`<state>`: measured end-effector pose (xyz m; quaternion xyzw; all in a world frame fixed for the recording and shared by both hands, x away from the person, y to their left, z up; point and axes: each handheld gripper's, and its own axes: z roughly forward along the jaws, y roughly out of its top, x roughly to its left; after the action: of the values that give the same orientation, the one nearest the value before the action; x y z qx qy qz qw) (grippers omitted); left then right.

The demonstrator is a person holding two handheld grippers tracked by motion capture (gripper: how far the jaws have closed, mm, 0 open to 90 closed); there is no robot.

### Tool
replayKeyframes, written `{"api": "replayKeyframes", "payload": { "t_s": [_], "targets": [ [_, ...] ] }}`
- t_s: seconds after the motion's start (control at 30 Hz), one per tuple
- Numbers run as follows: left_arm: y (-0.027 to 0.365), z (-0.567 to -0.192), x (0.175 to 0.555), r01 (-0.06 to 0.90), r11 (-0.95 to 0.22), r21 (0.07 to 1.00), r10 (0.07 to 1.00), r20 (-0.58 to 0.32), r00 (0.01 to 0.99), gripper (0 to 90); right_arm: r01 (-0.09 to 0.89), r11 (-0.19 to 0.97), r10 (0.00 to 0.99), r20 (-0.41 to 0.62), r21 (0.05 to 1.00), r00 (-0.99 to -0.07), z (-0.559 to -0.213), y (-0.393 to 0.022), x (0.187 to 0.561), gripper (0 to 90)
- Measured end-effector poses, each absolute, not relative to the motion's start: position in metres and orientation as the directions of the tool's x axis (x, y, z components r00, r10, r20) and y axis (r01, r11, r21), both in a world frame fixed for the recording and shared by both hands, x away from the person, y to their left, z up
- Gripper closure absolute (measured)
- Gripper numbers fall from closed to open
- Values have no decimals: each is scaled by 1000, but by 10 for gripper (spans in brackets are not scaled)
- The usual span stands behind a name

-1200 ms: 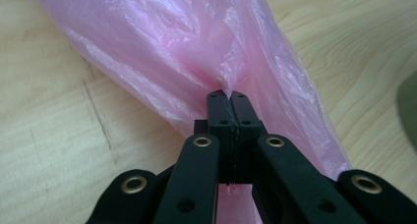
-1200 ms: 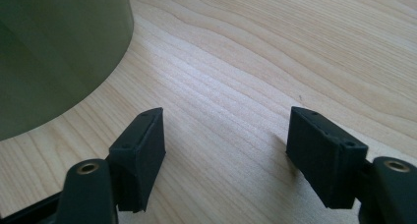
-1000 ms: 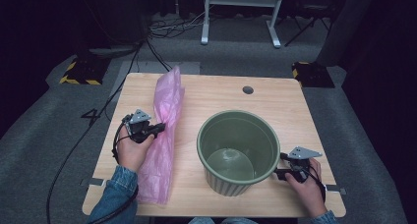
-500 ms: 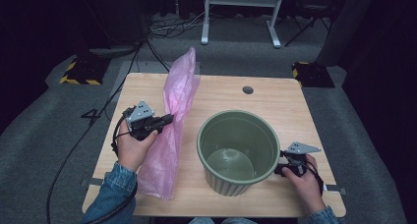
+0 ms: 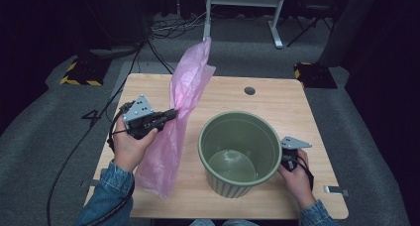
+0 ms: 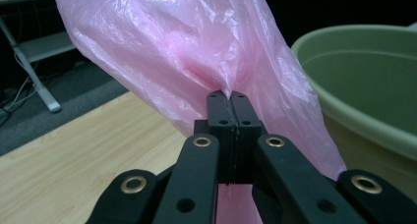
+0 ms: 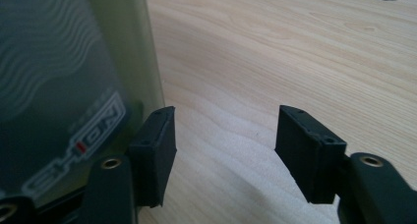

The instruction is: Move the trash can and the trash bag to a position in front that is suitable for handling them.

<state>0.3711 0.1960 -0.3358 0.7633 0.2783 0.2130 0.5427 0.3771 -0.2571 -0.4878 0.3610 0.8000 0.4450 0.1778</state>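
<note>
— What's the bag like?
— Thin, crinkled pink plastic bag [image 5: 181, 112], pinched in the left hand-held gripper [image 5: 171, 115], hanging over the worktop [image 5: 237, 94].
— And right?
— Ribbed green bin [image 5: 240, 154]; the right hand-held gripper [image 7: 223, 150], just closing, is empty.

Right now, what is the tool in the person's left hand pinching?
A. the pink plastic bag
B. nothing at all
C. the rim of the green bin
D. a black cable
A: in the left gripper view the left tool has its jaws pressed together on a fold of the pink plastic bag, beside the green bin.
</note>
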Motion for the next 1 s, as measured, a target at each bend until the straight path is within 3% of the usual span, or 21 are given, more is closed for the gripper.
{"api": "replayKeyframes", "payload": {
  "t_s": [0.3, 0.57, 0.7, 1.0],
  "targets": [
    [195, -307, 365, 147, -269, 952, 640, 63, 765, 898, 419, 351, 654, 102, 837, -750, -496, -253, 365, 328],
    [192, -283, 358, 104, -262, 959, 613, 82, 786, 898, 459, 369, 695, 88, 808, -714, -501, -262, 367, 327],
    [188, -273, 359, 87, -249, 965, 572, 74, 817, 898, 455, 390, 708, 56, 801, -704, -501, -265, 364, 277],
    [177, -251, 366, 33, -236, 971, 491, 90, 867, 899, 464, 380, 726, 53, 800, -685, -501, -277, 353, 277]
  ]
}}
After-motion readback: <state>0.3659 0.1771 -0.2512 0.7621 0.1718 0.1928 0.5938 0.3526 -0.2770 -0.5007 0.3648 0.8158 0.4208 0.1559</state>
